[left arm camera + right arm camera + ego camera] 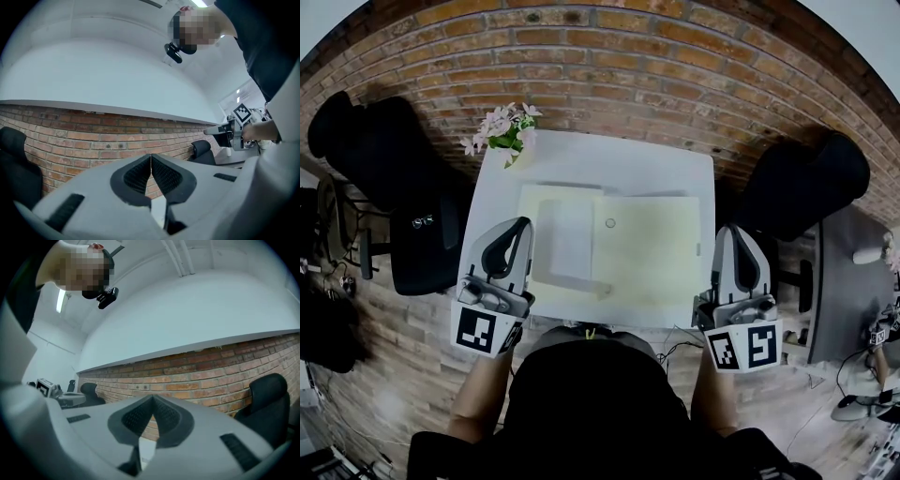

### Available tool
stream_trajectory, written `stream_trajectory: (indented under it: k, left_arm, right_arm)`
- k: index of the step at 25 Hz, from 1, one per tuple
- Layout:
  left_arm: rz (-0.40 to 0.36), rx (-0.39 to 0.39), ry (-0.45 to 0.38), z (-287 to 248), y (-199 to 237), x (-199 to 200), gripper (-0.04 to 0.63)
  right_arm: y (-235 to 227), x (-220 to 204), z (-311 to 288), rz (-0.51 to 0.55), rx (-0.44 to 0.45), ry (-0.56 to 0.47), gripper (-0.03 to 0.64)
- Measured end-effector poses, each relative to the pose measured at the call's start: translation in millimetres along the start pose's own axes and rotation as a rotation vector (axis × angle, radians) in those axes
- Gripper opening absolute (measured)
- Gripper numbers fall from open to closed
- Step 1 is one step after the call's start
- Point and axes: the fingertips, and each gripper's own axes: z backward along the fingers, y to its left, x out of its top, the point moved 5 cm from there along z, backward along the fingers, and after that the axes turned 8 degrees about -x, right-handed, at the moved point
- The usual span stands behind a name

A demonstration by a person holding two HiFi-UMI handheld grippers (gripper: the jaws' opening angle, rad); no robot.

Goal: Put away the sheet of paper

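Since both gripper views look straight along closed jaws, I can say it plainly: my grey two-jaw left gripper (151,165) has its ribbed black pads pressed together with nothing between them, and my grey two-jaw right gripper (152,411) is closed the same way, holding nothing. Both point at the red brick wall (93,136) rather than down at the work.

From the head view, my left gripper (522,224) hangs over the left edge of the white rectangular worktop (609,159), towards its front left corner. My right gripper (733,232) sits just off the right edge, near the front right corner. Neither touches anything on the worktop.

The white sheet of paper (567,246) lies flat on the left part of a pale yellow flat cover (652,253) that fills the middle of the worktop (folder or mat, I cannot tell which). My left gripper is just beside the sheet, the right one well apart from it. A small round ring (610,223) rests on the cover just right of the sheet.

A bunch of pink flowers with green leaves (502,129) stands at the back left corner. A black office chair (394,159) stands off the left edge, another black office chair (806,183) off the right.
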Motion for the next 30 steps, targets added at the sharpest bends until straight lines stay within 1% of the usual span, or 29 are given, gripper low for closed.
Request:
stream_trajectory:
  k: [3, 9, 12, 15, 18, 24, 30]
  left_arm:
    - [0.022, 0.011, 0.019, 5.9, -1.2, 3.5, 0.026]
    - [-0.001, 0.08, 0.021, 31.2, 9.6, 11.6, 0.026]
    - [0.005, 0.091, 0.026, 35.3, 11.4, 10.9, 0.026]
    - [0.008, 0.088, 0.022, 33.9, 9.1, 11.6, 0.026]
    - [0.008, 0.069, -0.003, 28.3, 5.8, 15.1, 0.026]
    - [-0.004, 0.051, 0.011, 21.4, 1.8, 12.7, 0.026]
    - [-0.007, 0.032, 0.016, 12.3, 1.6, 18.5, 0.026]
  right_arm:
    - [-5.4, 1.7, 2.6, 0.006, -0.019, -0.006, 0.014]
    - [-11.8, 0.5, 10.7, 0.0, -0.044, -0.003, 0.014]
    - [-11.7, 1.8, 10.8, 0.001, -0.043, -0.004, 0.014]
    - [-9.7, 0.8, 9.4, 0.003, -0.026, -0.002, 0.014]
    - [-7.3, -2.8, 8.8, 0.015, -0.009, 0.006, 0.014]
    - [-8.1, -6.2, 5.6, 0.008, 0.004, 0.02, 0.014]
    - [-9.0, -8.8, 2.4, 0.008, 0.013, 0.033, 0.014]
